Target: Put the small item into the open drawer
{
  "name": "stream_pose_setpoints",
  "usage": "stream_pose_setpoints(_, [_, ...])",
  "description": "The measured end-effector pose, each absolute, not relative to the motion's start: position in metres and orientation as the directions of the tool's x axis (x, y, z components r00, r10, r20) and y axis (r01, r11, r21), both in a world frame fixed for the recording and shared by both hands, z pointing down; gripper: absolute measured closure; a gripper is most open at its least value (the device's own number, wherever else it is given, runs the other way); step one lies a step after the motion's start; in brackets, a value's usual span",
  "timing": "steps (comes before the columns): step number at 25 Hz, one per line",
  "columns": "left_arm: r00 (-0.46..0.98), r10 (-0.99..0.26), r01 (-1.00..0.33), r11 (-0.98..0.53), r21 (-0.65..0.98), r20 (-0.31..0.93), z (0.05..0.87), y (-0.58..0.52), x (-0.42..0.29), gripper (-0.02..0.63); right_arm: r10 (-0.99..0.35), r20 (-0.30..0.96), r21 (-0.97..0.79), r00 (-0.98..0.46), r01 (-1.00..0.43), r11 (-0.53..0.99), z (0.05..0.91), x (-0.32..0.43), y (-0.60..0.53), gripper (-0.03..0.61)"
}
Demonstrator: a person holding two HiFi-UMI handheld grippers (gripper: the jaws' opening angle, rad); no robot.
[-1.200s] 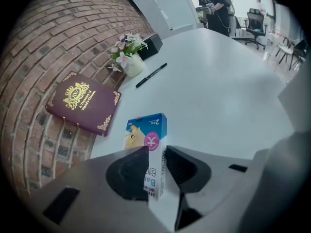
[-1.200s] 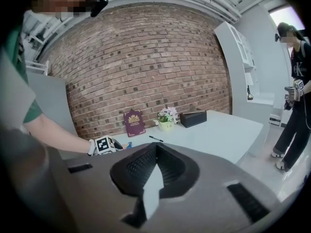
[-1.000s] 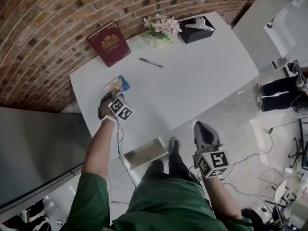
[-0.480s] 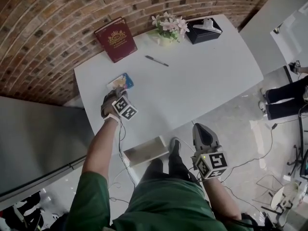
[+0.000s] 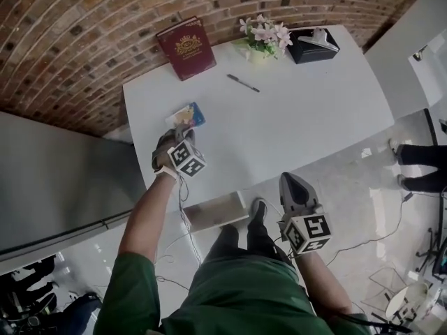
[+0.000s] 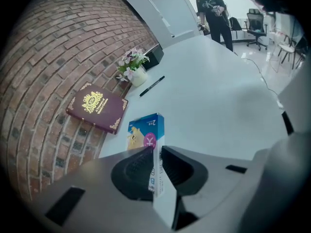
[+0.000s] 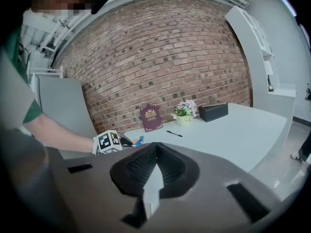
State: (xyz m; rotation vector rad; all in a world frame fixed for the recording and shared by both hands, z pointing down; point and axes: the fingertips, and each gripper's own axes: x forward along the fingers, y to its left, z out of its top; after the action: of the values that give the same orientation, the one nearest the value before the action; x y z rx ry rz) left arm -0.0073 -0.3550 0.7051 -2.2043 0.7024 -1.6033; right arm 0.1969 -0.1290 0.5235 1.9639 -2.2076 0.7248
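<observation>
A small blue box (image 5: 188, 114) lies near the left edge of the white table (image 5: 307, 117). My left gripper (image 5: 179, 132) reaches over it from the near side. In the left gripper view the box (image 6: 146, 132) stands on edge between the jaws of the left gripper (image 6: 156, 153), which are closing with both pads against its sides. The open drawer (image 5: 213, 211) juts out below the table's front edge, between my arms. My right gripper (image 5: 290, 180) hangs in front of the table over the floor, shut and empty, its jaws meeting in the right gripper view (image 7: 155, 148).
A dark red book (image 5: 186, 47) lies at the back left by the brick wall. A black pen (image 5: 242, 83), a pot of flowers (image 5: 264, 33) and a black tissue box (image 5: 313, 45) sit further back. A grey cabinet (image 5: 56, 180) stands left of the table. A person's legs (image 5: 419, 166) show at the right.
The head camera has shifted, so the table sits further right in the picture. My left gripper stays at the blue box. The right gripper has hardly moved.
</observation>
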Motion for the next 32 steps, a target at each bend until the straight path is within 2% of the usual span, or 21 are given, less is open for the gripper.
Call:
stream_pose_setpoints(16, [0.261,-0.590,-0.224,-0.807,-0.546,0.764,0.658,-0.249,-0.027,0.565,-0.853,0.352,-0.328,-0.386,-0.904,0.274,0.520,0.160,-0.147,0.578])
stream_pose_setpoints(32, [0.270,-0.494,-0.235,-0.866,-0.441,0.826,0.665,-0.094,-0.034,0.566,-0.743,0.344,-0.367,-0.574,-0.811,0.456,0.537,0.111,-0.162,0.578])
